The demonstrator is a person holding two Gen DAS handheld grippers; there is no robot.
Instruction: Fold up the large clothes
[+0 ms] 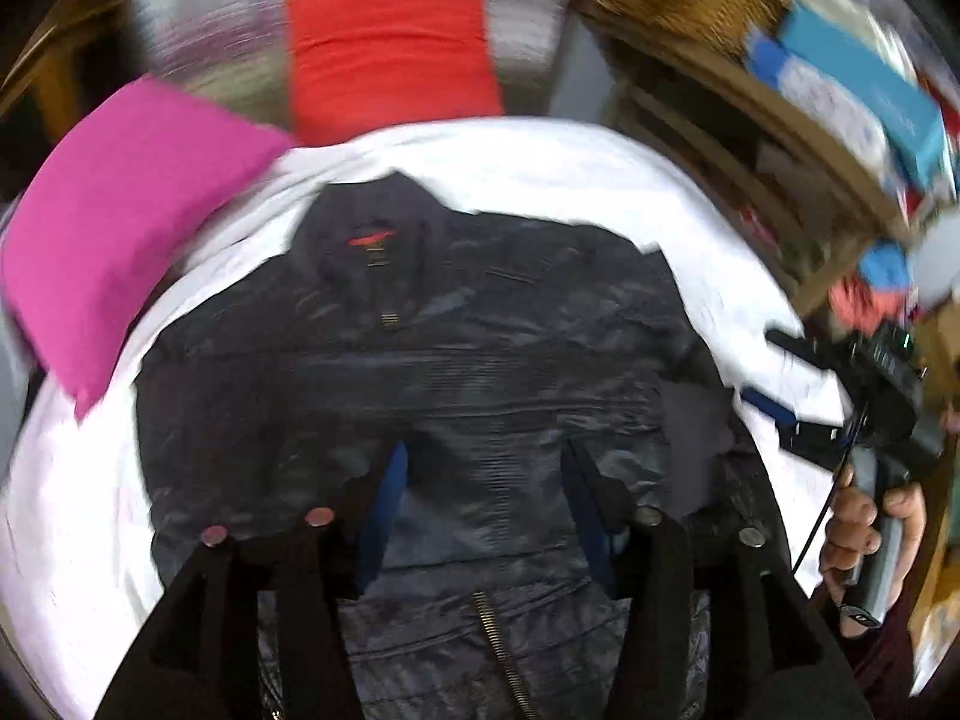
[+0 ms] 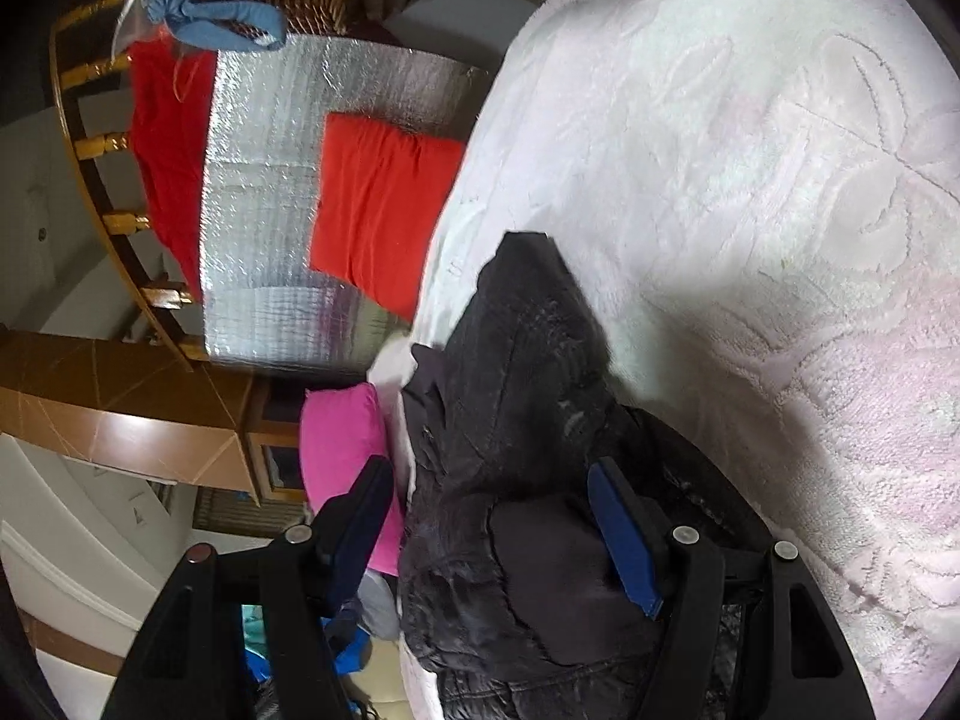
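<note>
A dark jacket [image 1: 420, 372] lies spread front-up on a white bedspread [image 1: 540, 162], collar away from the left hand-held gripper [image 1: 486, 480] and zip running toward it. The left hand-held gripper hangs over the jacket's lower front, pointing along the garment toward the collar; its blue-padded fingers stand wide apart with only fabric seen between them, gripping nothing. Whether the tips touch the cloth cannot be told through the blur.

To its right, a bare hand [image 1: 864, 522] wraps the handle of the right hand-held gripper [image 1: 774, 378], held just beside the jacket's sleeve edge with fingers aimed in over the bedspread. In the right wrist view, the right hand-held gripper [image 2: 498, 516] is rolled sideways, jaws wide open, a bunched fold of the jacket [image 2: 516, 420] lying between the blue pads [image 2: 624, 534] without being pinched. Beyond the left hand-held gripper sit a pink pillow [image 1: 120, 228] and a red cushion [image 1: 390, 54].
</note>
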